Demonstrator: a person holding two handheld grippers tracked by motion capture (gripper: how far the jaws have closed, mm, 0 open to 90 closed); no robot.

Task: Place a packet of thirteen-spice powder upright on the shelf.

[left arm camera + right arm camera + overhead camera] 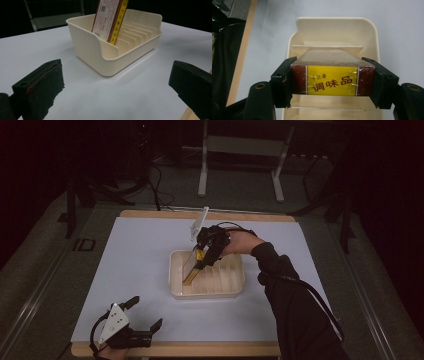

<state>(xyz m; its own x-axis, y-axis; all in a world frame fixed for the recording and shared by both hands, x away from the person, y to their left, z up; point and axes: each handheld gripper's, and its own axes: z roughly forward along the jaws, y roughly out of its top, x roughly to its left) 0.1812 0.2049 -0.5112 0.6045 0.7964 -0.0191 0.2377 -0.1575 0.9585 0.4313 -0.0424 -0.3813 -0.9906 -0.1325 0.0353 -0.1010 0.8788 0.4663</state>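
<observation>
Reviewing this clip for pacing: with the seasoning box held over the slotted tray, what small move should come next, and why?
Probably lower it a little further. The right gripper is shut on the seasoning box, which slants into the cream slotted tray, its lower end between the ribs; whether it is fully seated cannot be told.

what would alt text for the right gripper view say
The right hand-held gripper clamps a dark red and yellow box wrapped in clear film between its two black jaws, end-on to the camera, with Chinese characters on its yellow panel. Below it sits a cream plastic tray with ribbed dividers on a white table.
</observation>
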